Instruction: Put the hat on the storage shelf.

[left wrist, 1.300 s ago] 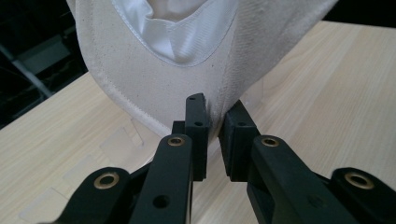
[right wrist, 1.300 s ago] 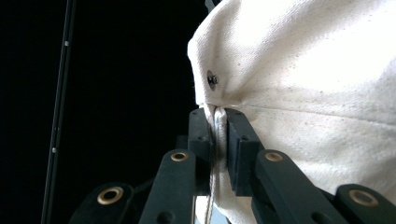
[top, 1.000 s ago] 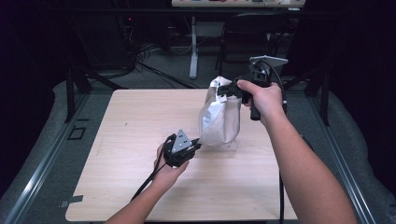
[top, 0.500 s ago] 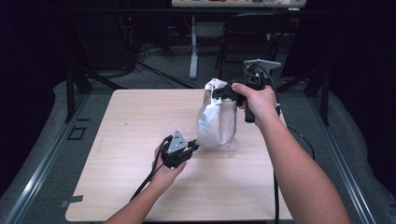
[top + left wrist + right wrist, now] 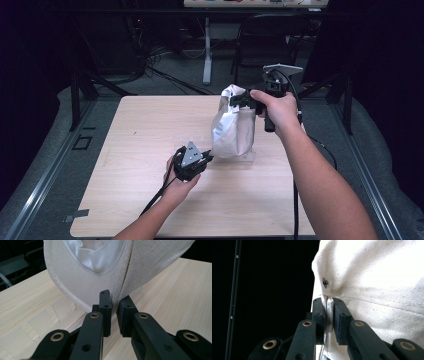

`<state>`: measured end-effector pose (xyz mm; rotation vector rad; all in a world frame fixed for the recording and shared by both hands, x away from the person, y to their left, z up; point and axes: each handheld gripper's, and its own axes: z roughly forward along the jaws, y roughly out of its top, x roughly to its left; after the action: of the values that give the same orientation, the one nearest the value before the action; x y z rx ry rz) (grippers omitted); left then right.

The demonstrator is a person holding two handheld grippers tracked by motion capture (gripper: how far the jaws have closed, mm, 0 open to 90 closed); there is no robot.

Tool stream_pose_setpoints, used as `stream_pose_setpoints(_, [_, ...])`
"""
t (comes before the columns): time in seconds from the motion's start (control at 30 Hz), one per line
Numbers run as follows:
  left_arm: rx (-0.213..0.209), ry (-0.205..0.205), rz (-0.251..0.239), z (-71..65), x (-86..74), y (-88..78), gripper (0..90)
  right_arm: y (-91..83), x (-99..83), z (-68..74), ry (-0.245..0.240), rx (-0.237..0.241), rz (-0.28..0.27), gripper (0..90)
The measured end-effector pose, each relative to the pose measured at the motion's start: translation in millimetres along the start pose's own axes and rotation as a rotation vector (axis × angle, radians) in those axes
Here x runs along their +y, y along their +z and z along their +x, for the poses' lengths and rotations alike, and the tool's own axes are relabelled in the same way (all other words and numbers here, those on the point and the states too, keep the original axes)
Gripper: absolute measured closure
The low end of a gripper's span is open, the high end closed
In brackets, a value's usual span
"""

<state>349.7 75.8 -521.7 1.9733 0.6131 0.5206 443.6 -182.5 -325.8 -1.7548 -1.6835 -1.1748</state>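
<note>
**Two grippers clamped on a cream canvas bag**

Lowest in the high view, the person's left forearm enters from the bottom edge, and its hand holds the left gripper just left of centre over the pale wooden surface. Its jaws are pinched together on the lower edge of the canvas bag; in the left gripper view the fabric seam sits squeezed between the two black pads, with the bag's white lining at the top of the frame.

The bag stands upright right of centre, its base on a flat clear sheet that lies on the surface.

Higher in the frame, the right gripper grips the bag's top edge from the right. In the right gripper view its jaws are clamped on a fold of canvas just below a small metal rivet.

Beyond the surface, at the top of the frame, stand a dark chair and tangled cables on the floor.
</note>
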Motion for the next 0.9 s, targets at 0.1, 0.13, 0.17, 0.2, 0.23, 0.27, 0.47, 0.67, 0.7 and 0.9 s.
stream_pose_setpoints(0.1, [0.006, -0.004, 0.001, 0.0, 0.0, -0.3, 83.6, 0.2, 0.2, 0.2, -0.002, -0.004, -0.003, 79.9])
stream_pose_setpoints(0.13, [0.006, -0.004, 0.001, 0.0, 0.0, -0.3, 83.7, 0.2, 0.2, 0.2, -0.002, -0.004, -0.003, 79.9])
stream_pose_setpoints(0.17, [0.009, -0.001, 0.001, -0.4, -0.2, -0.6, 83.8, -0.7, 0.5, -0.1, -0.003, 0.000, -0.008, 79.2])
stream_pose_setpoints(0.2, [0.009, -0.001, 0.001, -0.4, -0.2, -0.6, 83.9, -1.4, 0.5, 0.1, -0.002, 0.000, -0.005, 78.7])
stream_pose_setpoints(0.23, [0.011, -0.001, 0.003, -0.1, -0.4, -1.0, 84.1, -2.1, 0.3, 0.2, -0.003, -0.002, -0.006, 77.9])
stream_pose_setpoints(0.27, [0.011, -0.001, 0.003, -0.1, -0.4, -1.0, 84.1, -2.1, 0.3, 0.2, -0.003, -0.002, -0.006, 77.9])
stream_pose_setpoints(0.47, [0.019, -0.002, 0.007, 0.3, -1.5, -2.2, 84.4, -6.6, -1.0, 0.7, -0.007, 0.010, -0.017, 76.3])
stream_pose_setpoints(0.67, [0.029, -0.031, 0.004, 3.7, -6.3, -3.9, 85.2, -12.0, -1.5, 0.6, -0.006, 0.006, -0.027, 75.4])
stream_pose_setpoints(0.7, [0.029, -0.031, 0.004, 3.7, -6.3, -3.9, 85.3, -12.0, -1.5, 0.6, -0.006, 0.006, -0.027, 75.4])
stream_pose_setpoints(0.9, [0.044, -0.047, 0.029, 4.9, -16.2, -4.5, 85.6, -17.0, -2.1, -0.7, -0.014, -0.008, -0.033, 74.5])
